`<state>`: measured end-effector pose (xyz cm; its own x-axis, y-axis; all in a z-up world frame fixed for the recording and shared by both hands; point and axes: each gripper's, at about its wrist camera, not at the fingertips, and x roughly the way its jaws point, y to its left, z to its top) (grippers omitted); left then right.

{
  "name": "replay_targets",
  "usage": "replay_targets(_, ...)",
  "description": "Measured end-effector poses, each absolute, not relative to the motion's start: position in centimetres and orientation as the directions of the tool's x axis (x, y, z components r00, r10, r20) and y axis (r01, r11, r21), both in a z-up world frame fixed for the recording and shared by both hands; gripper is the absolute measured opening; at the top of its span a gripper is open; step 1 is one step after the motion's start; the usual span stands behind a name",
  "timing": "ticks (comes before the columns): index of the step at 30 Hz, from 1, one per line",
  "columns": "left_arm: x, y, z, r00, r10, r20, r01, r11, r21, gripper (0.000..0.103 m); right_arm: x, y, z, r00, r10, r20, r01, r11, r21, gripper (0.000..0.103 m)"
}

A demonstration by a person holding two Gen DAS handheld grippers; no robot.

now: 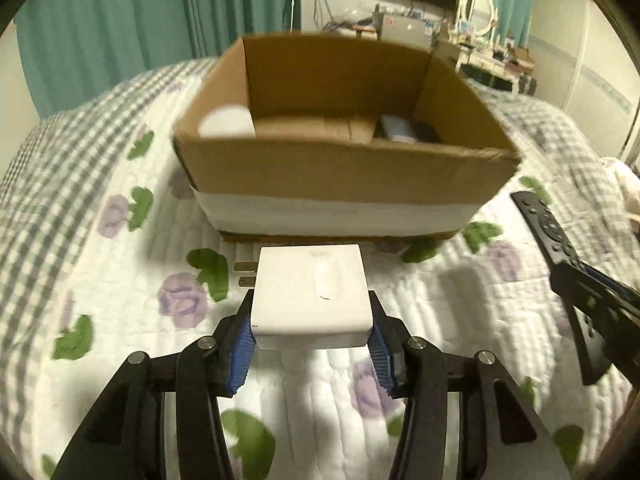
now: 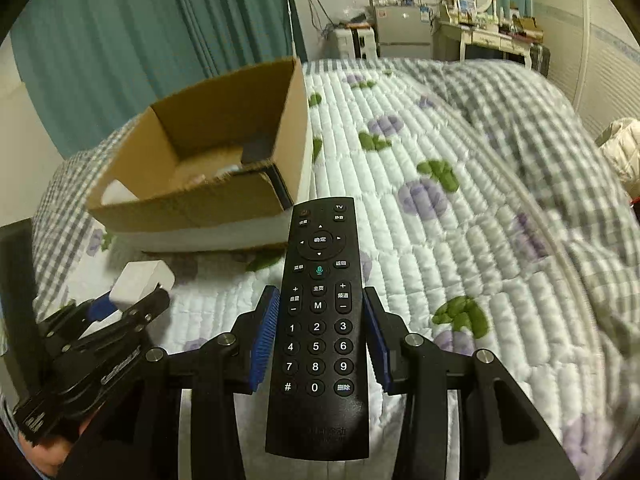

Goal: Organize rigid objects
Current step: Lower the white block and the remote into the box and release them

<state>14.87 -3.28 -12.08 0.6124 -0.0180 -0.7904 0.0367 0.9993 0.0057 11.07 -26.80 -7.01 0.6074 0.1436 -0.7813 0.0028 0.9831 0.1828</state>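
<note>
White charger block (image 1: 310, 290): we're clamping it in the left tongs (image 1: 311, 342) above the bed quilt (image 1: 120, 280), near the cardboard box (image 1: 344, 168). Right tongs (image 2: 320, 340) are gripping the black remote (image 2: 318, 332).

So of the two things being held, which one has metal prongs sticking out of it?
The white plug block in the left gripper: two prongs stick out of its side. The black remote in the right gripper shows only buttons.

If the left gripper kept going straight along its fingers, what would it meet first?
Probably the near wall of the cardboard box, straight ahead of the white charger the left gripper grips; depth is uncertain.
</note>
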Motion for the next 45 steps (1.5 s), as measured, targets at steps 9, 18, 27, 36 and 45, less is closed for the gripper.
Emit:
replay_targets(9,13.0,-3.4,-3.2,0.726,-0.054,-0.686,0.045,0.999,-0.030,0.050,9.2,-26.3,0.2,0.701,0.168,-0.693,-0.053,0.982,0.184,0.041)
replay_targets(18,15.8,-2.1,3.6,0.824,-0.075,-0.562,0.055,0.997,-0.051,0.051,12.4,-23.5,7.9,0.793,0.205,-0.574,-0.156,0.979,0.134,0.041)
replay_targets(27,23.5,-0.2,3.9,0.810,-0.117,-0.575,0.048,0.990,-0.134,0.051,20.2,-21.3,8.3,0.795,0.258,-0.549,-0.235,0.965,0.112,0.041)
replay_targets(36,30.4,-1.3,-2.9,0.748,-0.076,-0.659,0.049,0.997,-0.059,0.051,26.1,-21.4,2.9,0.732,0.290,-0.617,-0.254,0.956,0.148,0.041)
replay_targets(45,32.1,-2.7,-6.6,0.712,-0.048,-0.700,0.070,0.998,0.004,0.051,27.3,-22.2,-1.5,0.693,0.293,-0.658,-0.258,0.954,0.154,0.041)
